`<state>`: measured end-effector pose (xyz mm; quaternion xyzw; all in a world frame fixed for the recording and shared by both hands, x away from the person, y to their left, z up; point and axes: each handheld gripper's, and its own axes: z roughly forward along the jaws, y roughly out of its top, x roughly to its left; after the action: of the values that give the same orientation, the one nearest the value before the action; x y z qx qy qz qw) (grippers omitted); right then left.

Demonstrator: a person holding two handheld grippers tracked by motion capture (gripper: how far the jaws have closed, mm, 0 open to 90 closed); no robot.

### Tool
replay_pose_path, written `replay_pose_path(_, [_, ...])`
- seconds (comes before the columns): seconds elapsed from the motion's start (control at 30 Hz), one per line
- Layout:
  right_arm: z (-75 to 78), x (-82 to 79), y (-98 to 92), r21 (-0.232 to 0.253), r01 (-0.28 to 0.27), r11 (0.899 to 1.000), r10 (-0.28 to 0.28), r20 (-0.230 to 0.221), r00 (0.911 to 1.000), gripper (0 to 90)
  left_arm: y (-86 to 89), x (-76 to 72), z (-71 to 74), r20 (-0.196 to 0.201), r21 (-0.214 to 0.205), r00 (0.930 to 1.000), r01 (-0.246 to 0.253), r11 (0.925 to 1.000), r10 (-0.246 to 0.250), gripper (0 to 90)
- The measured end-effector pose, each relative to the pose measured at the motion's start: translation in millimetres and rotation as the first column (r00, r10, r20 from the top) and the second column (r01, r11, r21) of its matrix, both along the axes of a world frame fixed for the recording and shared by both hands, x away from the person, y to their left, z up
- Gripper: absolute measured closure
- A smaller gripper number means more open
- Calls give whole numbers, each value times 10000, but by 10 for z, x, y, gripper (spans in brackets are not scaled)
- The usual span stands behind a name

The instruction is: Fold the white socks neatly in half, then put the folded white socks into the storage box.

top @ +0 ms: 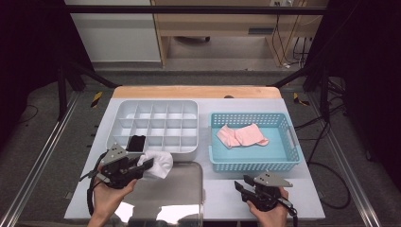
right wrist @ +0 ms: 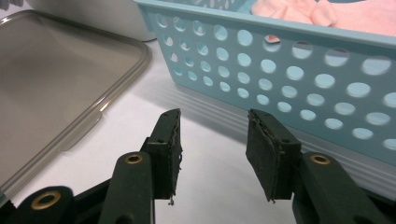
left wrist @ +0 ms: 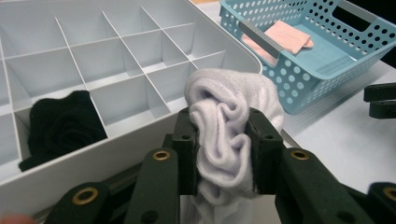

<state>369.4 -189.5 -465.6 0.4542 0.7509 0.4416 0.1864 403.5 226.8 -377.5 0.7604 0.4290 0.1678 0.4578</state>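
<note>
A: Why so close to the divided organizer [top: 156, 125], just off its near rim above the tabletop [top: 222, 187]?

B: Ready for dropping into a free cell beside the black sock [left wrist: 58, 123]. Hence the left hand-held gripper [left wrist: 224, 149] pinching the bunched white sock [left wrist: 224, 126] tight.

A: And right of the organizer?

B: Blue basket [top: 253, 163] keeping pink socks [top: 241, 135] waiting; right hand-held gripper [right wrist: 212, 154] spread, pinching nothing.

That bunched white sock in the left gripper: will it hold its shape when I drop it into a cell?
Probably not: the white knitted sock folds and bulges around the left gripper, so it looks floppy. It seems light, likely to spring open in the white divided organiser tray.
</note>
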Motion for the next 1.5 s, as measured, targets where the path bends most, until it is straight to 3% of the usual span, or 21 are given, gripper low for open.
replay_pose_path(0.3, [4,-2,-38,86,165,9998,-164,-56,9998,547,48,97,135,87,119,9999,-144,9998,143,675])
replay_pose_path(0.73, [3,2,-81,-74,642,9979,-642,81,9979,471,134,280,313,238,287,9982,-548,9981,541,675])
replay_pose_path(0.83, [-17,11,-87,105,513,9986,-513,-30,9987,493,148,379,355,248,437,9974,-689,9967,678,675])
replay_pose_path(0.97, [-49,10,-64,-1,345,9994,-345,-208,9992,502,149,466,381,271,537,9964,-815,9952,801,675])
replay_pose_path(1.2, [-72,14,-42,40,179,9998,-178,-376,9991,514,131,687,371,-23,805,9948,-1012,9916,1017,675])
replay_pose_path(1.4, [-74,22,-28,73,127,9999,-123,-474,9988,515,133,890,256,-521,848,9912,-1171,9895,1217,675])
replay_pose_path(1.5, [-85,30,-38,55,166,9998,-163,-504,9986,515,121,1009,161,-875,1063,9884,-1144,9877,1239,675])
